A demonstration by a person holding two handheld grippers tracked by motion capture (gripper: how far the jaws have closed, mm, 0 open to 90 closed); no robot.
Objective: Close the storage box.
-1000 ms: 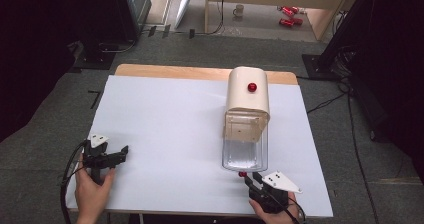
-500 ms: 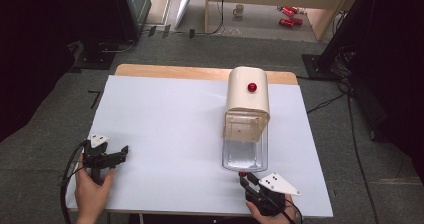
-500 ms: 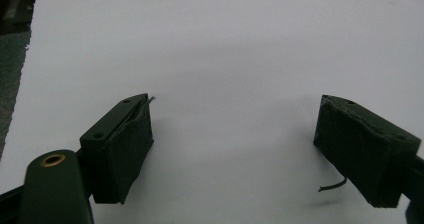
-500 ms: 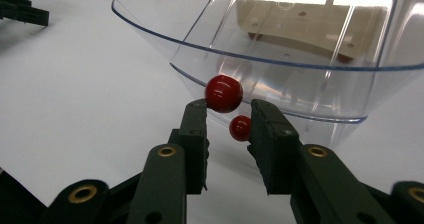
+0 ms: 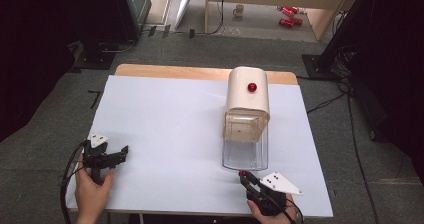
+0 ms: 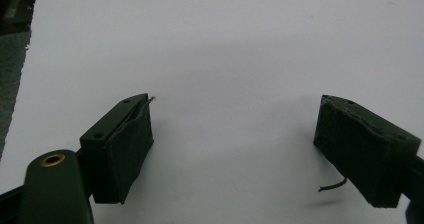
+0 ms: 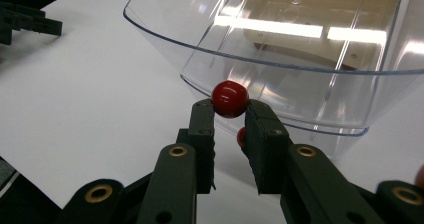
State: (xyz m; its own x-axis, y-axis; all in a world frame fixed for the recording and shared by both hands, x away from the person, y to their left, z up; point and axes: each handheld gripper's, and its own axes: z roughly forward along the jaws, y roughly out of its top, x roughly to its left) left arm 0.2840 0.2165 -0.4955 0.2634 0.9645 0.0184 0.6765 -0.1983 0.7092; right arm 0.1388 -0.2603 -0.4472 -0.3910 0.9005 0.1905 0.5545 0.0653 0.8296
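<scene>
Right claw (image 7: pixel 230 115): you grip the red ball (image 7: pixel 229 99), jaws just closing.
Left claw (image 6: pixel 235 144): yours gapes wide over the tabletop (image 6: pixel 225 49).

table: white sheet (image 5: pixel 170 129) covering a wooden top, bare wood strip (image 5: pixel 165 71) along the far edge
on it: cream dispenser with clear plastic tray (image 5: pixel 246 121), right of the middle, tray reaching toward the near edge
</scene>
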